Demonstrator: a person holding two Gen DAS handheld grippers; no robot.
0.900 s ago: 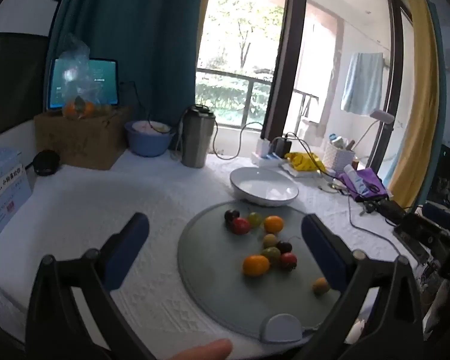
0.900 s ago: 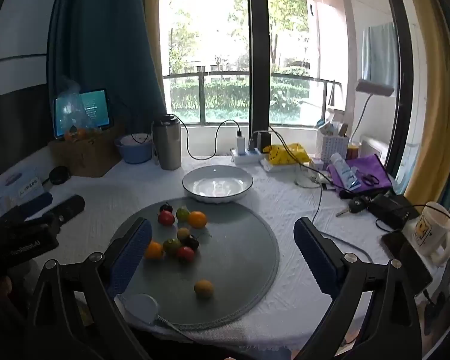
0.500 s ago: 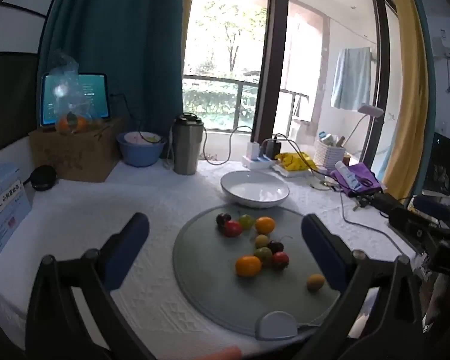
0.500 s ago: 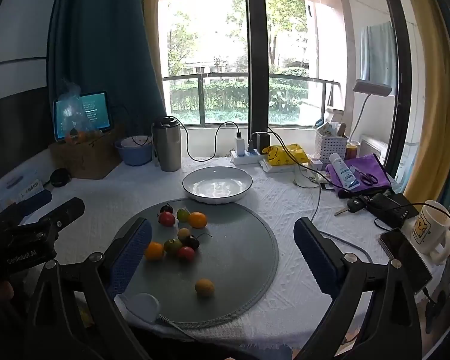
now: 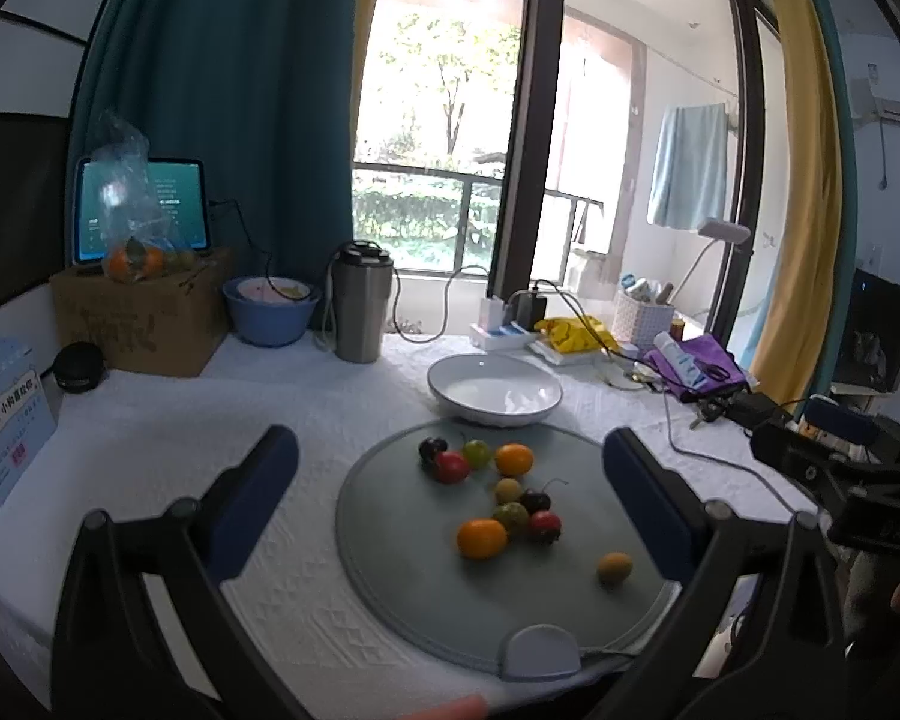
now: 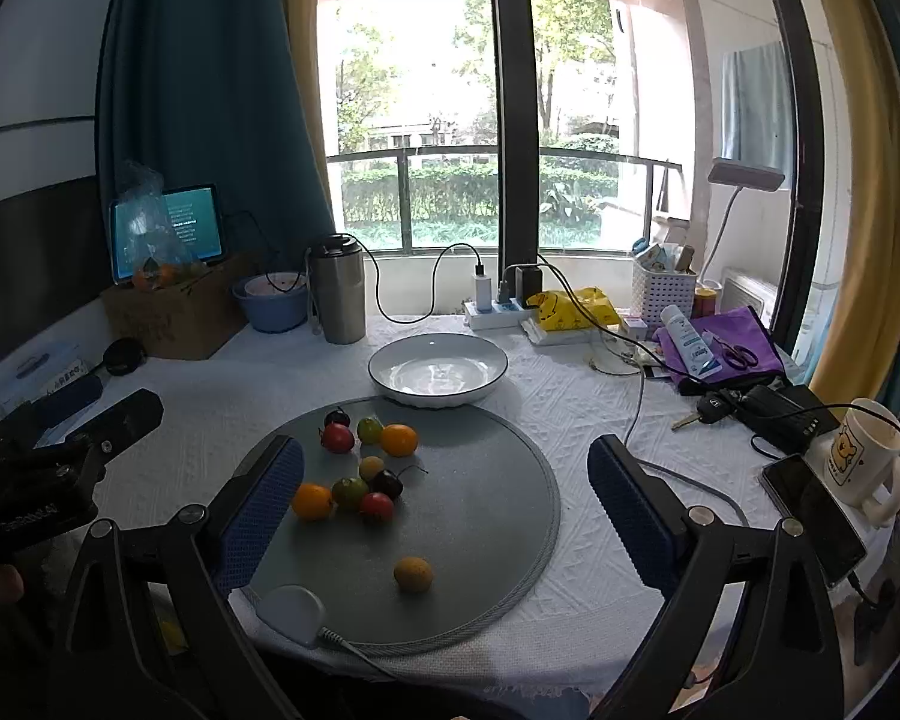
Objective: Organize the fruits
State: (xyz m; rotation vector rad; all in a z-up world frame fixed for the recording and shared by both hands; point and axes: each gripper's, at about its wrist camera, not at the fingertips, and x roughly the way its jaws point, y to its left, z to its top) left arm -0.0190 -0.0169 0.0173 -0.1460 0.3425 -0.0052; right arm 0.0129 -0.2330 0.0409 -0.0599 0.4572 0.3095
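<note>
Setting: a lived-in room of a home, beside a balcony. Indicators: floor-length teal curtain (image 6: 210, 90) and yellow curtain (image 6: 858, 180) framing a glazed balcony door; a towel (image 5: 687, 168) hanging outside; trees and a hedge beyond the railing. The desk (image 6: 570, 414), under a white textured cloth, carries household items: a cartoon mug (image 6: 864, 456), car key (image 6: 711, 405), scissors (image 6: 738, 354), insulated tumbler (image 6: 337, 288), power strip (image 6: 498, 306), tablet (image 6: 168, 231) on a cardboard box (image 6: 174, 312).
</note>
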